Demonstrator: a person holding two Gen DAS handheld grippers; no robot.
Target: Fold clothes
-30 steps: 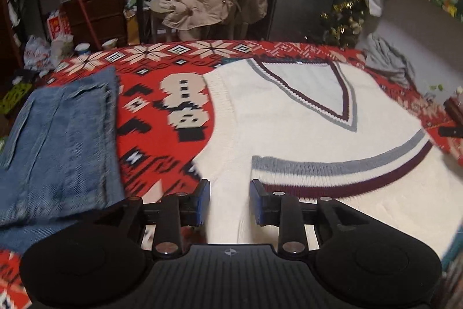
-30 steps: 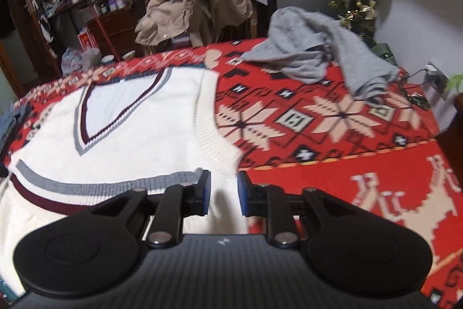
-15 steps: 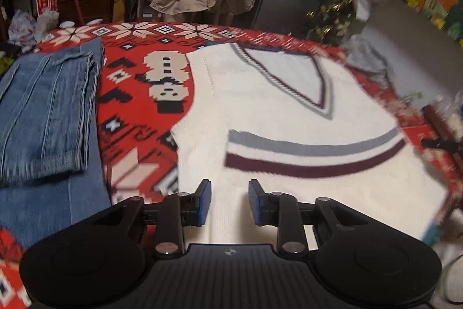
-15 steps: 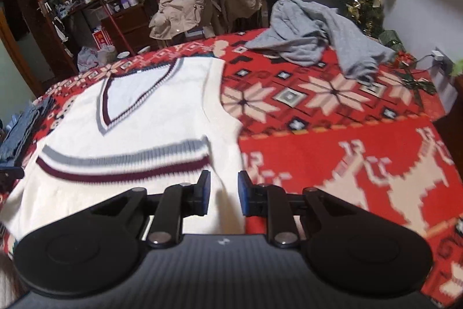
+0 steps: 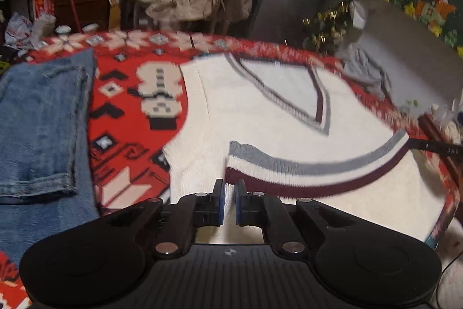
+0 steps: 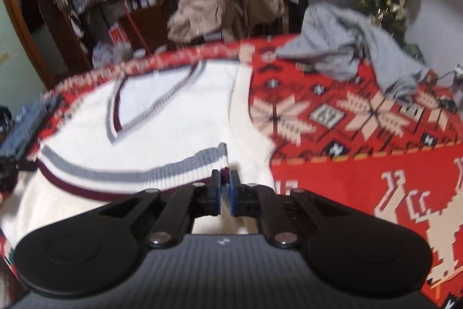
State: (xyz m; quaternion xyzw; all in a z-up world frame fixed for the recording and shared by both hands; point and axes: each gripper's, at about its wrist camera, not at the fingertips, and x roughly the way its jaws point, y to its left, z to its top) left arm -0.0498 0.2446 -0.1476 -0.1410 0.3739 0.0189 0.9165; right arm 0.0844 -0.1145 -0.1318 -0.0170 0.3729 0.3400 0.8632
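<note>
Both clamped: left hand-held gripper (image 5: 229,203) and right hand-held gripper (image 6: 225,194) just closed on sweater vest (image 5: 260,118) fold corners. Best lifted evenly toward twelve o'clock, hem (image 6: 130,173) kept taut.

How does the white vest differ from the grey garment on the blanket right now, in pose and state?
The white vest lies spread flat with its striped hem folded up over the body; the grey garment sits crumpled in a heap. The vest is near the camera, with the right tongs closed at its hem corner; the grey garment lies at the far edge, untouched. Both rest on the red patterned blanket.
</note>
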